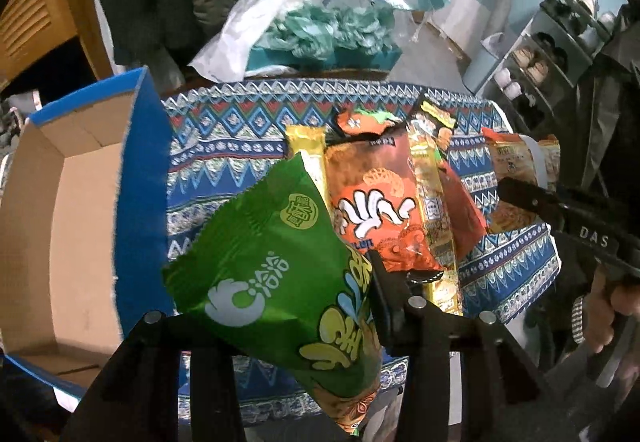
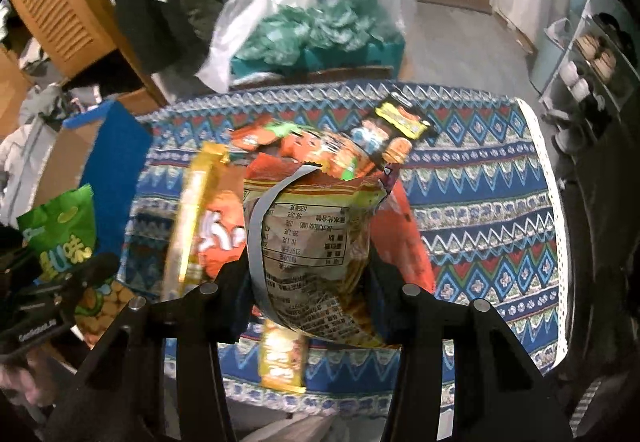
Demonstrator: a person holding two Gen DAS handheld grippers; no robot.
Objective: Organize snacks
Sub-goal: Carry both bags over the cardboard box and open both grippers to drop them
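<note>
My left gripper (image 1: 320,306) is shut on a green snack bag (image 1: 276,274), held above the patterned tablecloth (image 1: 224,138). The same green snack bag (image 2: 60,234) shows at the left edge of the right wrist view. My right gripper (image 2: 308,282) is shut on a yellow-and-tan snack bag (image 2: 316,250) with its printed back facing the camera; that yellow-and-tan bag (image 1: 516,166) also appears in the left wrist view, clamped by the right gripper (image 1: 520,198). A pile of orange, red and yellow snack packs (image 1: 384,202) lies on the cloth. An open blue cardboard box (image 1: 72,202) stands at the left.
Behind the table sit a teal box of green bags (image 1: 328,30) and a white plastic bag (image 1: 240,38). A shoe rack (image 1: 552,42) stands at the right. A long yellow packet (image 2: 192,226) lies left of the held bag. A person's hand (image 1: 612,306) grips the right tool.
</note>
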